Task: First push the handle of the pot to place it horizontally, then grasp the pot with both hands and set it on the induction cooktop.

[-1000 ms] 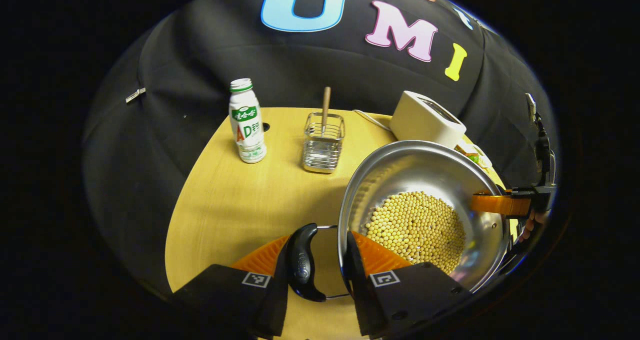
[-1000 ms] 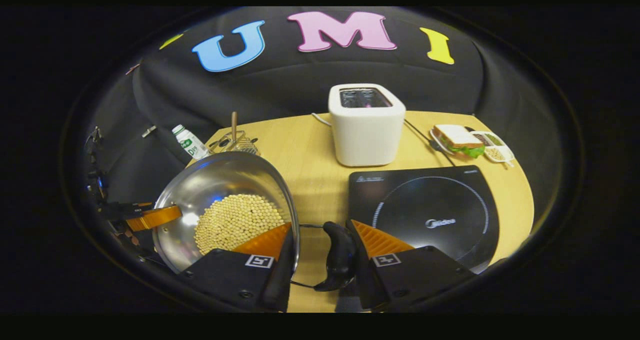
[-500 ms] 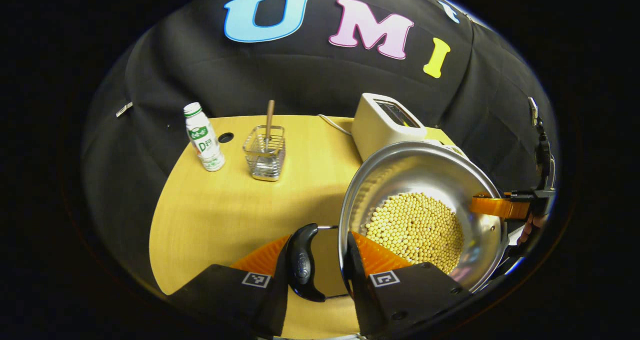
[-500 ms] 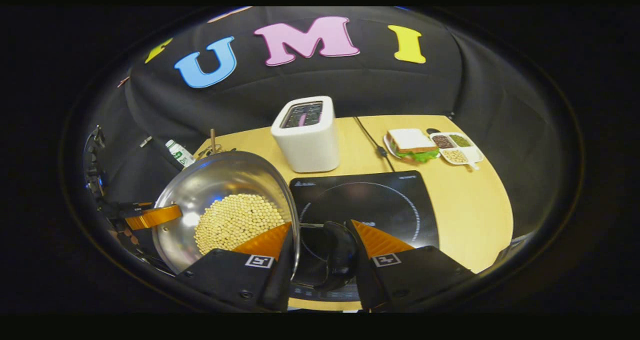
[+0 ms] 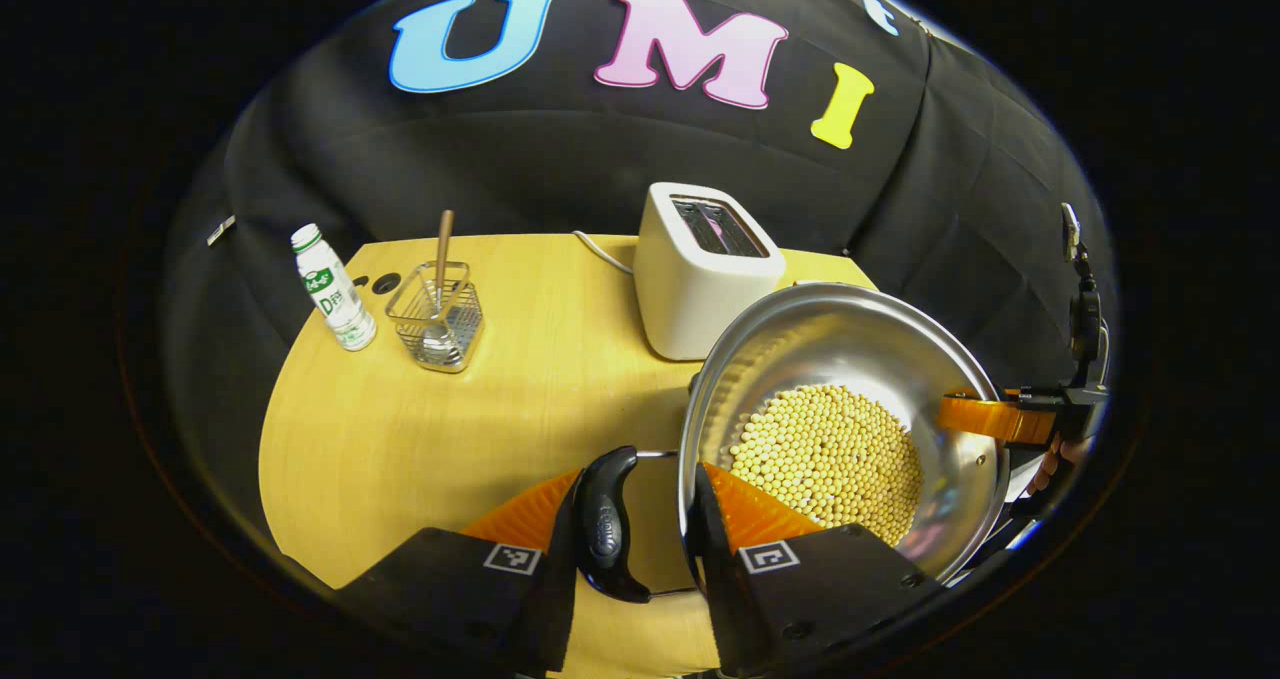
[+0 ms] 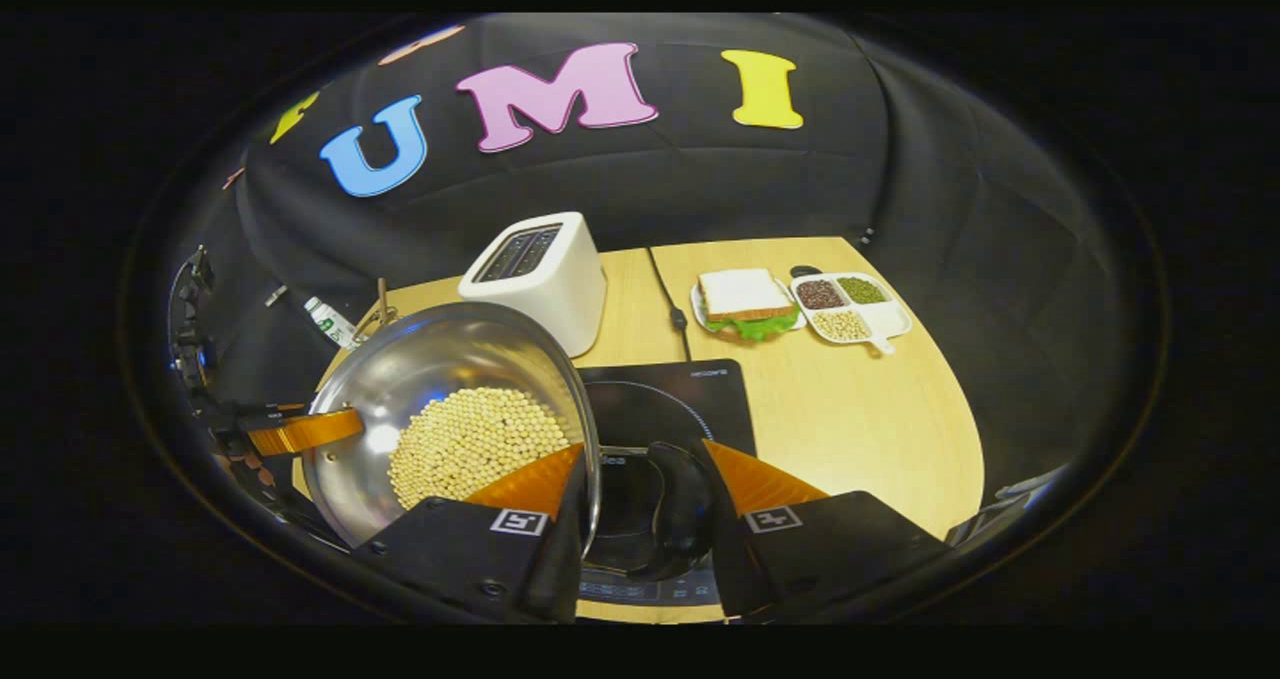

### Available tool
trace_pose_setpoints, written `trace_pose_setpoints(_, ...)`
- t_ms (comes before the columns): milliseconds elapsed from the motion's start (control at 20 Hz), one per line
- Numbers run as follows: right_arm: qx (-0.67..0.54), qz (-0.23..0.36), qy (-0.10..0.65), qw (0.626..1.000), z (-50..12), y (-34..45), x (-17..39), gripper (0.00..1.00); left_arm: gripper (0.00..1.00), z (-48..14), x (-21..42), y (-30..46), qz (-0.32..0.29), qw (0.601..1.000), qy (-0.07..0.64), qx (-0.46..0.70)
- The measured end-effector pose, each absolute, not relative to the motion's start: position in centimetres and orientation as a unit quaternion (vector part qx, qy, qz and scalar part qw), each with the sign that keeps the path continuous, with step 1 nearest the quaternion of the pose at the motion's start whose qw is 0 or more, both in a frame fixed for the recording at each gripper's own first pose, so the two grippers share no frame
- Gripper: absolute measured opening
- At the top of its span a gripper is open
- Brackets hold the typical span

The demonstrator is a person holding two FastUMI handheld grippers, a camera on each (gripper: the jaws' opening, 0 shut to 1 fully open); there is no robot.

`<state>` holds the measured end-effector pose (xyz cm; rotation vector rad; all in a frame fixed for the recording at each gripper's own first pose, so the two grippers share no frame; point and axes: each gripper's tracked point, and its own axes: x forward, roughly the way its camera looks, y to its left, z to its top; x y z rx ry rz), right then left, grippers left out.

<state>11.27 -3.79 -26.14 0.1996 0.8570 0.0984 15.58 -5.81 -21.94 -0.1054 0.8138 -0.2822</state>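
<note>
Left gripper view shows the left hand-held gripper [image 5: 640, 539] closed on the pot [image 5: 850, 349]: one finger sits outside the black handle [image 5: 603, 534] and the other inside the steel wall, so handle and rim are pinched between them. The pot, holding a layer of pale beans [image 5: 825, 454], lies ahead and to the right of this gripper, and the other hand-held gripper reaches its far rim at the right edge of the view.

Right gripper view mirrors this. The right hand-held gripper [image 6: 640, 504] is closed the same way, one finger inside the wall and one outside the opposite handle [image 6: 672, 509], with the pot [image 6: 450, 359] ahead and to its left. The line joining the two handles runs from one gripper to the other, so the pot hangs between the two hands, seemingly clear of the desk [image 6: 850, 409].

The cooktop [image 6: 680, 399] lies directly beneath the right handle and runs under the pot's right edge, just in front of the toaster [image 6: 535, 269]. The right hand is therefore the nearer one; the left side of the pot appears to hang over bare desk [image 5: 450, 429]. By my judgement the carry is most of the way done, and the coming move calls for a further shift toward the right before lowering, both hands kept level so the beans stay put.
</note>
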Motion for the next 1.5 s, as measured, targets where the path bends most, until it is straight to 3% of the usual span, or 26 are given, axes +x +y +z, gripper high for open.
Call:
trace_pose_setpoints(550, 0.110, 0.054, 0.422, 0.898, -31.2, -9.1, 12.9, 0.56, 0.57, -24.8, 17.3, -11.6, -0.130, 0.906, 0.402, -0.041)
trace_pose_setpoints(1500, 0.119, 0.064, 0.441, 0.887, -35.4, -9.8, 14.6, 0.57, 0.57, -27.9, 19.0, -12.8, -0.117, 0.904, 0.409, -0.038)
